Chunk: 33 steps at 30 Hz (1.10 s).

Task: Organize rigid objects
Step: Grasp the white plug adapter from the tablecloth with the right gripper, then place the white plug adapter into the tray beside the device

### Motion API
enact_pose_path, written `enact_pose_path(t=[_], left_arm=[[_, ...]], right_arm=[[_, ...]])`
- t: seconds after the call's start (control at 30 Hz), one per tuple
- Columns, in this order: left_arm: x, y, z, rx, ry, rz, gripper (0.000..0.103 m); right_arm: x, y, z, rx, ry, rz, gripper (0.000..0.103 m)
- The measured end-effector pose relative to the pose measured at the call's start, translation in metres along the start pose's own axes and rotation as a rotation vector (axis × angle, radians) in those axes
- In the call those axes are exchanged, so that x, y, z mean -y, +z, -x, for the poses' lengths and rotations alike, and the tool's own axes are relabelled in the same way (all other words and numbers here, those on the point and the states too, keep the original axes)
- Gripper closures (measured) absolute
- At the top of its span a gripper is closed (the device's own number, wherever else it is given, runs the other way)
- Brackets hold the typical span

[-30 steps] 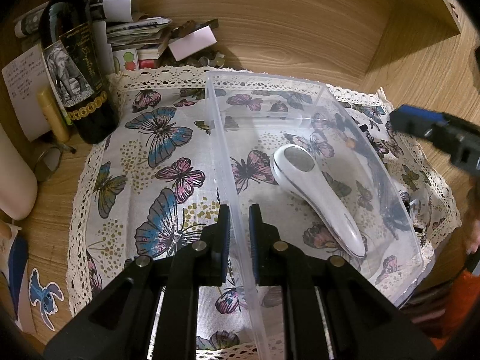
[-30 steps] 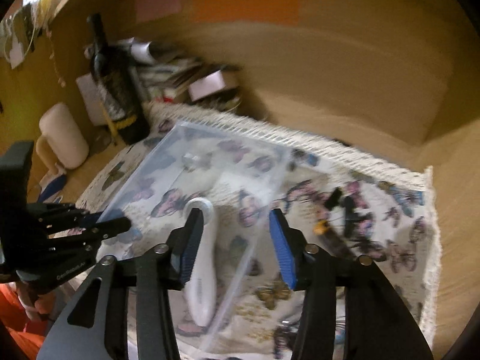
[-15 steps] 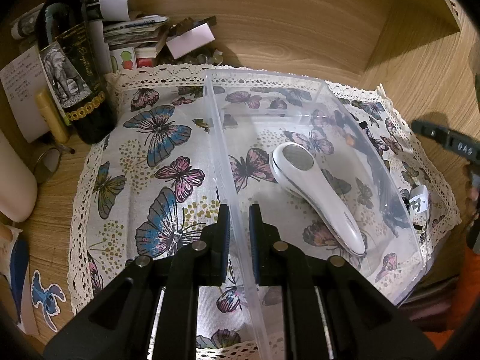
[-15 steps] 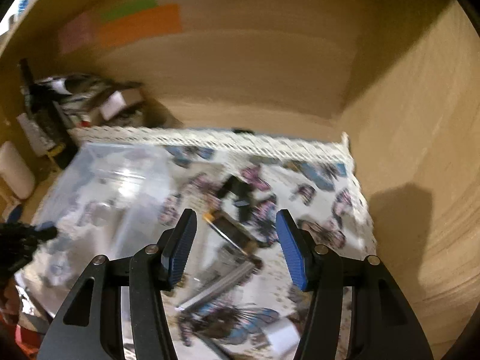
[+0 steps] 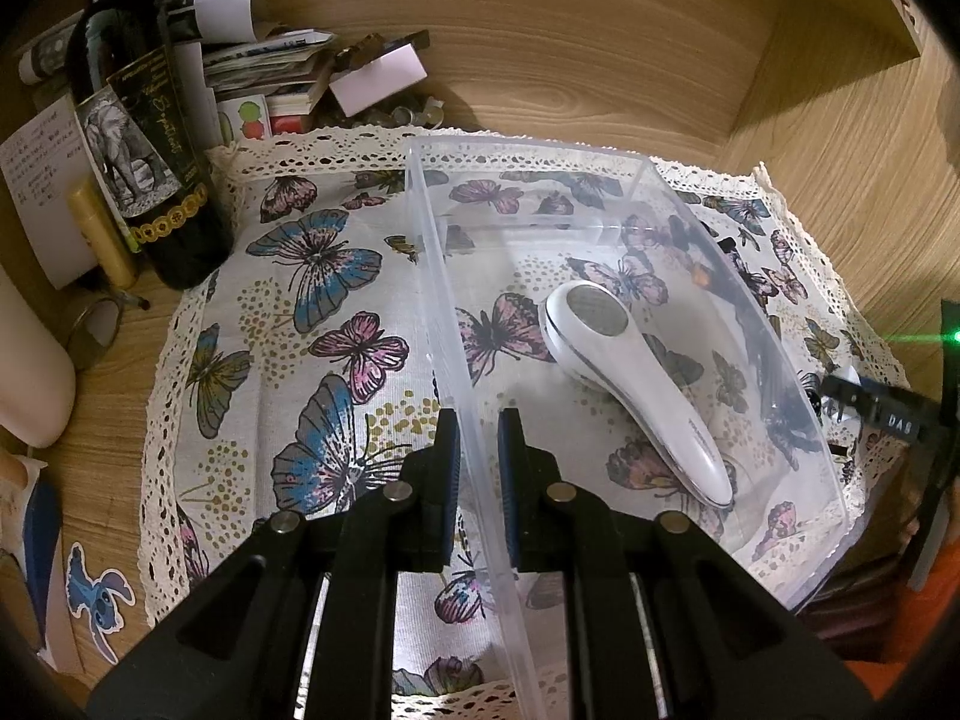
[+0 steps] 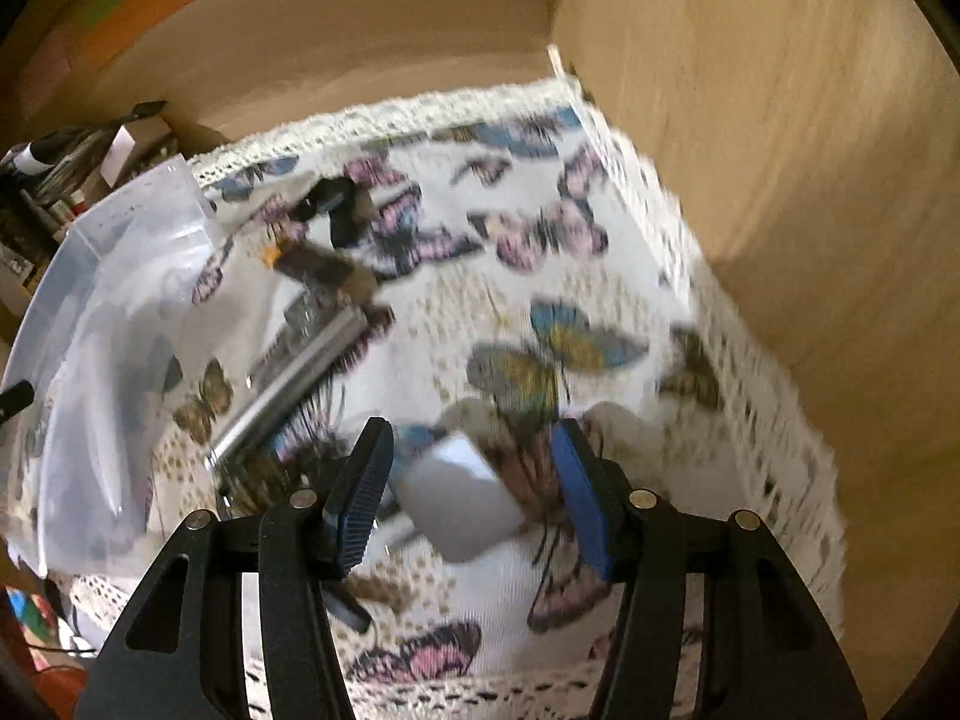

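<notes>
A: What step r we on?

B: Looks like fetching the next piece. The left gripper point(image 5: 478, 441) is pinched tight on the near wall of the clear plastic bin point(image 5: 750, 324), steadying it on the butterfly cloth point(image 5: 312, 312). One item's already inside, a white handheld gadget point(image 5: 630, 378) lying flat on the bin floor.

A: And the rt one?

B: The right gripper point(image 6: 471, 492) is low over the cloth, just beside the bin, w/ a small white block point(image 6: 459, 495) sitting between its fingers point(image 6: 363, 498). The jaws have just been opening; now roughly half open, pads clear of the block on both sides, so nothing held. Pic's blurry tho.

A: Next move?

B: My guess: settle lower, square up around the block, close, lift over the bin wall. Edges are smeared, so can't tell how it sits.

A: Anything else left out?

B: Yeah, a silver bar point(image 6: 294, 384) and some dark bits point(image 6: 327, 210) on the cloth near the bin.
</notes>
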<state>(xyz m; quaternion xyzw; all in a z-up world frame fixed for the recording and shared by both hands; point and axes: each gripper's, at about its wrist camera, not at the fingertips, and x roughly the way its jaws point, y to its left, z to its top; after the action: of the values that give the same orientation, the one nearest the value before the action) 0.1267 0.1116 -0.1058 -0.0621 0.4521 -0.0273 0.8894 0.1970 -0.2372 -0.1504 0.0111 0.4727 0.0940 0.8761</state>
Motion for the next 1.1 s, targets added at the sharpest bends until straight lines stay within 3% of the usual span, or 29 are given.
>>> enact_pose_path(t=[0.07, 0.13, 0.27, 0.53, 0.83, 1.1], left_arm=[[0.000, 0.000, 0.000, -0.002, 0.002, -0.001, 0.091], [0.001, -0.001, 0.000, -0.003, 0.006, -0.004, 0.091], [0.001, -0.002, -0.001, -0.003, 0.006, -0.004, 0.091], [0.001, -0.003, -0.001, -0.003, 0.004, -0.001, 0.091], [0.001, -0.002, -0.001, -0.003, 0.002, 0.002, 0.091], [0.001, -0.001, 0.000, -0.003, 0.000, 0.003, 0.091]], right_arm=[[0.001, -0.006, 0.000, 0.009, 0.009, -0.008, 0.051], [0.000, -0.007, 0.001, 0.019, 0.016, 0.000, 0.058], [-0.009, -0.004, 0.008, 0.053, -0.011, 0.046, 0.058], [-0.037, 0.020, 0.030, 0.149, 0.023, 0.120, 0.058], [-0.098, 0.054, 0.058, 0.271, 0.132, 0.261, 0.058], [-0.152, 0.067, 0.049, 0.273, 0.221, 0.381, 0.058]])
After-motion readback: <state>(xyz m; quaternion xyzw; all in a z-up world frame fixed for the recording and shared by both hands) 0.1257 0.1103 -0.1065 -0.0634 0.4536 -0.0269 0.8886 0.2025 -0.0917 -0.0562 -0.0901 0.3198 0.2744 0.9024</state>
